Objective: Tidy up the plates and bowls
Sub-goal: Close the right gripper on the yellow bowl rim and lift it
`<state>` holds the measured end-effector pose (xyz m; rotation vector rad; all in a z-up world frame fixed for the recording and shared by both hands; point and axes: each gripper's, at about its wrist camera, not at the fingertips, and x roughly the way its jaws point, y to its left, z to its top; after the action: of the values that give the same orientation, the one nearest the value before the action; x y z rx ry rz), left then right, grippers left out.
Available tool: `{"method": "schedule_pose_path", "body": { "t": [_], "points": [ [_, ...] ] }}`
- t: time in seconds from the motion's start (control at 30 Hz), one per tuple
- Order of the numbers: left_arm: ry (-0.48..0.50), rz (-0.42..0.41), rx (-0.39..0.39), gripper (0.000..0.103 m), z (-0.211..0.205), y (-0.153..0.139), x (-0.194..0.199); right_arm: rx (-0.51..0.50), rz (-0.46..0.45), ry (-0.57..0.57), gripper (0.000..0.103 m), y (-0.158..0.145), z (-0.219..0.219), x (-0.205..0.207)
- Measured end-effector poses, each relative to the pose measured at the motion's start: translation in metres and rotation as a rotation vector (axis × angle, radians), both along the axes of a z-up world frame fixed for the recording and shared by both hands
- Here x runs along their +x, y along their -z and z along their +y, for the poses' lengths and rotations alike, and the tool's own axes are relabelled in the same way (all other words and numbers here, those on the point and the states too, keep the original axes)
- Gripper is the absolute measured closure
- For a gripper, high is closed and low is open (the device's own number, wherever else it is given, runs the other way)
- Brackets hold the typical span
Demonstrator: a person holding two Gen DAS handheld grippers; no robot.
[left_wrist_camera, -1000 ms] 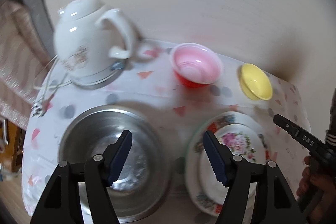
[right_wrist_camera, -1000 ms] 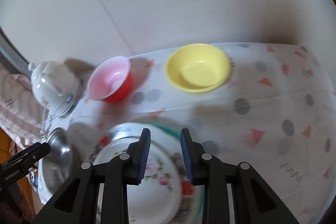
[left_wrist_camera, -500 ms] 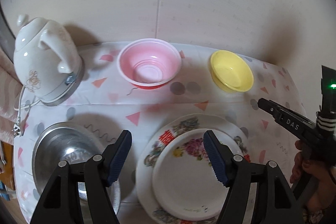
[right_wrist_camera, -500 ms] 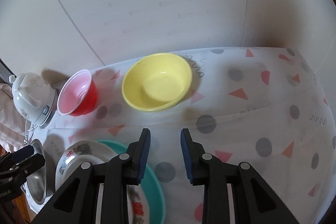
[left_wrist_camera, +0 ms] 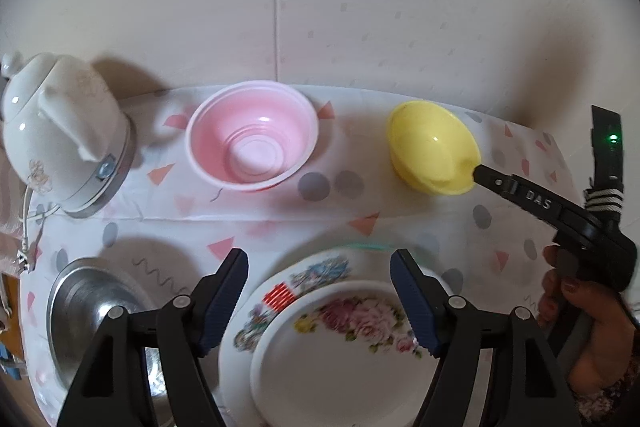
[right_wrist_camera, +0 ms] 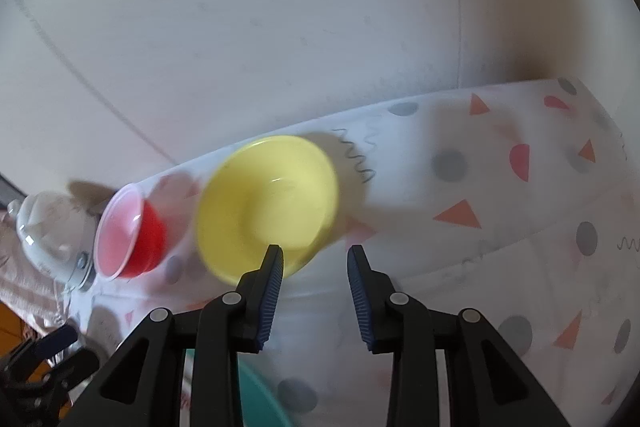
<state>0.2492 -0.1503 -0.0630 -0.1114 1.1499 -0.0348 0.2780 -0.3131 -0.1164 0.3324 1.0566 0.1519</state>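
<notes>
A yellow bowl [right_wrist_camera: 266, 203] stands upright near the wall; it also shows in the left wrist view [left_wrist_camera: 434, 153]. My right gripper [right_wrist_camera: 315, 259] is open, its left finger over the bowl's near rim, nothing between the jaws. A red bowl with a pink inside [left_wrist_camera: 253, 141] sits left of the yellow one, also in the right wrist view [right_wrist_camera: 128, 233]. A small floral plate [left_wrist_camera: 340, 351] lies on a larger patterned plate [left_wrist_camera: 316, 277], with a teal plate rim [left_wrist_camera: 366, 247] under them. My left gripper [left_wrist_camera: 320, 277] is open and empty above the stack.
A white kettle [left_wrist_camera: 60, 131] stands at the back left on its base. A steel bowl [left_wrist_camera: 86, 311] sits at the front left. The patterned tablecloth [right_wrist_camera: 500, 211] covers the table, which ends at the wall behind.
My right gripper has moved forward to the yellow bowl and its jaws have opened wider. My left gripper has drifted slightly right over the plate stack.
</notes>
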Motion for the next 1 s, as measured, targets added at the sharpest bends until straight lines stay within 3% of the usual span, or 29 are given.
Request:
{"method": "schedule_pose_path", "body": {
  "t": [0.2,0.47,0.83,0.93,1.0],
  "points": [
    [0.02,0.016,0.007,0.028,-0.015,0.006,0.021,0.065,0.041,0.025,0.07,0.019,-0.007,0.022],
    [0.039,0.035,0.001,0.028,-0.036,0.016,0.051,0.114,0.023,-0.024,0.09,0.026,-0.008,0.025],
    [0.106,0.044,0.006,0.029,-0.07,0.034,0.091,0.15,0.055,-0.01,0.093,0.037,-0.021,0.014],
    [0.13,0.044,0.017,0.033,-0.079,0.038,0.098,0.153,0.056,-0.005,0.093,0.037,-0.021,0.015],
    [0.149,0.04,0.022,0.042,-0.083,0.039,0.101,0.15,0.055,-0.007,0.093,0.04,-0.019,0.018]
  ]
}}
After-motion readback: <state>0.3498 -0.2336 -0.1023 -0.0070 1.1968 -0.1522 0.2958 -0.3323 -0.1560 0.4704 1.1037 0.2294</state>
